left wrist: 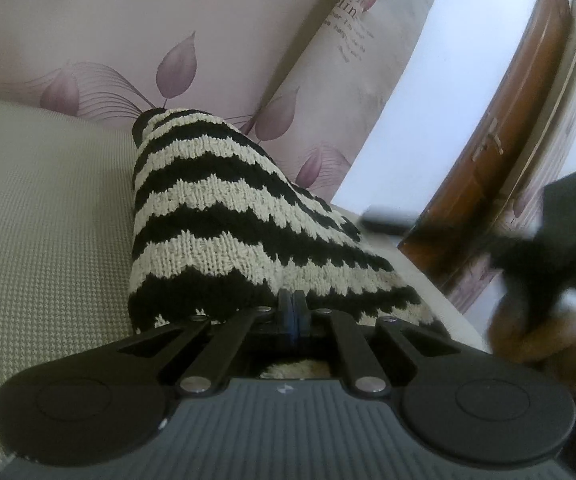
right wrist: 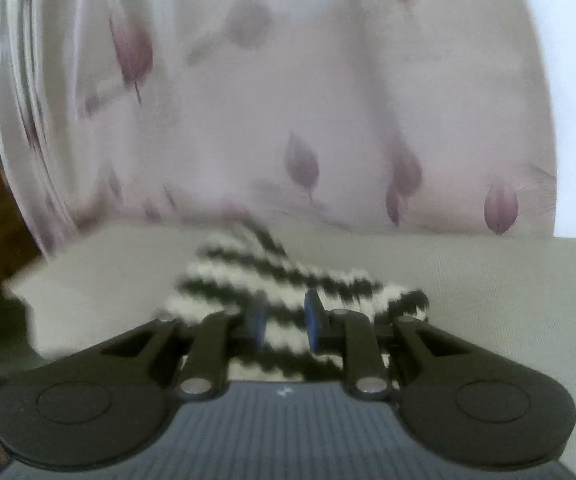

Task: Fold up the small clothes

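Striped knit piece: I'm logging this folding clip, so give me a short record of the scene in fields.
item: striped knit piece, black and cream, partly lifted into a peak
surface: cream cushion
backdrop: pink leaf-print fabric
left hand-held gripper: shut on the near edge of the striped knit piece
right hand-held gripper: pads apart, knit seen between them, no pinch visible; view blurred
also in view: brown wooden furniture at right
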Demonstrator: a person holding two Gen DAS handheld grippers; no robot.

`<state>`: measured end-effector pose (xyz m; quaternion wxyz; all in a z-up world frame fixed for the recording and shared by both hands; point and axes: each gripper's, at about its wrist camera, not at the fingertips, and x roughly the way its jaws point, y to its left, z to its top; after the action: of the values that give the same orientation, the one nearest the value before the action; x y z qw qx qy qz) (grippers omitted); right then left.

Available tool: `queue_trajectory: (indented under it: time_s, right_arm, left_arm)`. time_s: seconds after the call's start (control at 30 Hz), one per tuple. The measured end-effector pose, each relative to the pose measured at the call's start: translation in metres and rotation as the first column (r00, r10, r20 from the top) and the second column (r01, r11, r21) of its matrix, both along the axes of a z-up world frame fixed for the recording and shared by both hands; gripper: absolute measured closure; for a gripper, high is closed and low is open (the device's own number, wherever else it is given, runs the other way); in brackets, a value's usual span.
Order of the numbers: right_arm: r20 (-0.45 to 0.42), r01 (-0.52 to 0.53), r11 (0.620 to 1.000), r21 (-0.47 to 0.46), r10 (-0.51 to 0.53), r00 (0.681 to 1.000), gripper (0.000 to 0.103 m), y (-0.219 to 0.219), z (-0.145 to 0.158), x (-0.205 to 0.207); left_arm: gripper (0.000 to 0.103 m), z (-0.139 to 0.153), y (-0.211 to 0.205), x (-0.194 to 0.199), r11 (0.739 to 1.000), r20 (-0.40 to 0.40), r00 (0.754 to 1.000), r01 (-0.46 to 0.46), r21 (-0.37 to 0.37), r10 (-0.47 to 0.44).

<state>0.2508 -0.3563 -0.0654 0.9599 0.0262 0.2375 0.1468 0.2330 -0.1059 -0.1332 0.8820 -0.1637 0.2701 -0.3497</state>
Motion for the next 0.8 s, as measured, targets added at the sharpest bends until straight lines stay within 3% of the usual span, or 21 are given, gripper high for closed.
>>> queue_trajectory:
  time_s: [0.07, 0.13, 0.23, 0.33, 0.4, 0.5, 0.63, 0.8]
  right_arm:
    - [-0.028, -0.001, 1.0, -0.016, 0.0, 1.0, 0.083, -0.003, -0.031, 0.005]
    - [0.044, -0.006, 0.999, 0.043, 0.004, 0.999, 0.083, -0.01, -0.046, -0.004]
    - [-0.034, -0.015, 0.992, 0.122, 0.019, 0.999, 0.081, -0.02, -0.023, 0.005]
    - [0.059, -0.047, 0.994, 0.101, 0.042, 0.997, 0.081, -0.01, 0.014, 0.005]
    - [0.069, -0.103, 0.993, 0.066, 0.098, 0.993, 0.081, 0.009, 0.03, 0.019]
    - [0.015, -0.19, 0.982, 0.001, 0.19, 0.982, 0.081, 0.043, 0.033, 0.055]
    - [-0.175, -0.194, 0.979, -0.058, 0.181, 0.968, 0.082, 0.07, -0.002, 0.111]
    - [-0.197, -0.175, 0.984, 0.036, 0.179, 0.964, 0.081, 0.061, -0.001, 0.12]
  left_arm:
    - [0.092, -0.001, 0.001, 0.0, 1.0, -0.009, 1.0, -0.001, -0.015, 0.001]
    - [0.092, -0.002, 0.003, 0.001, 1.0, -0.018, 1.0, 0.0, -0.029, 0.0]
    - [0.092, -0.003, 0.005, 0.002, 0.999, -0.022, 1.0, -0.003, -0.041, 0.002]
    - [0.092, -0.004, 0.006, 0.003, 0.999, -0.023, 1.0, -0.008, -0.05, 0.007]
    - [0.092, -0.003, 0.004, 0.002, 0.999, -0.016, 1.0, -0.01, -0.042, 0.009]
    - [0.092, -0.004, 0.006, 0.001, 0.999, -0.019, 1.0, -0.012, -0.049, 0.011]
    - [0.092, -0.006, 0.011, -0.002, 0.997, -0.014, 0.999, -0.04, -0.059, 0.039]
    - [0.092, -0.008, 0.013, -0.001, 0.997, -0.026, 0.999, -0.037, -0.068, 0.036]
